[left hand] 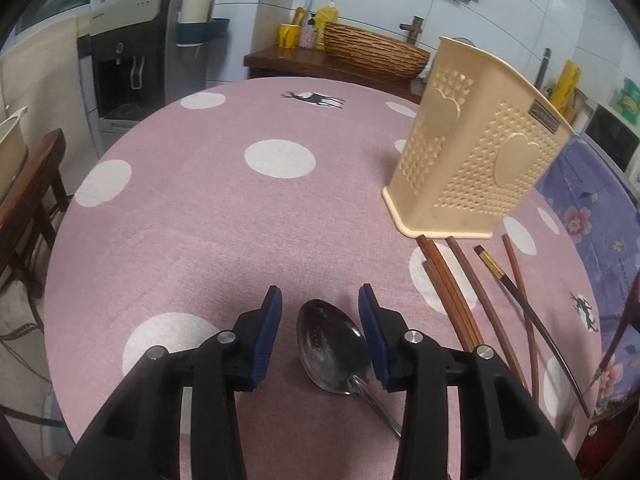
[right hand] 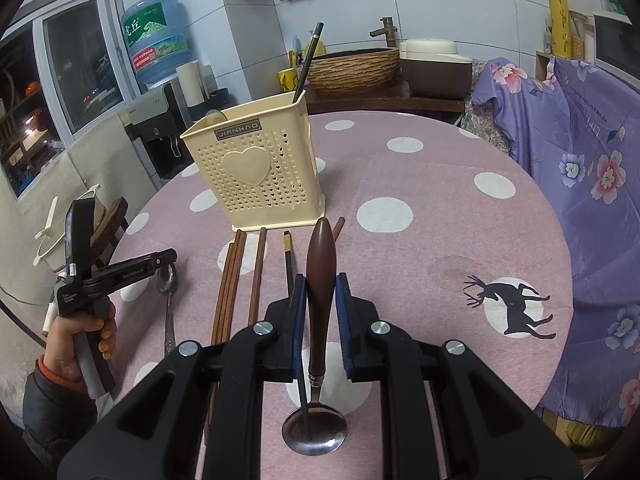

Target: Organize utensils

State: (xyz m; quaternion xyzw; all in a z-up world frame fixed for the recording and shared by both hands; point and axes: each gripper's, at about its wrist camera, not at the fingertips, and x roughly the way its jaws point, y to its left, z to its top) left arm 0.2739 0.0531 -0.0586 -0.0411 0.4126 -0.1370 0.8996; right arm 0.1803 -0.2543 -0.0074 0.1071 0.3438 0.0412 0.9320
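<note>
My right gripper (right hand: pixel 321 292) is clamped on the brown handle of a ladle (right hand: pixel 319 280), bowl end toward me, held above the tabletop (right hand: pixel 420 184). My left gripper (left hand: pixel 319 312) has its jaws apart w/ a steel spoon (left hand: pixel 332 346) lying flat between the pads, not gripped. Chopsticks (right hand: pixel 229 280) lie loose on the cloth just in front of the cream utensil holder (right hand: pixel 256 168), which stands upright w/ one dark chopstick (right hand: pixel 308 60) inside.

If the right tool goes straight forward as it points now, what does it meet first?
Probably the cream utensil holder. The right tool, shut on the brown-handled spoon, points slightly right of its base, so depth and aim are uncertain.
</note>
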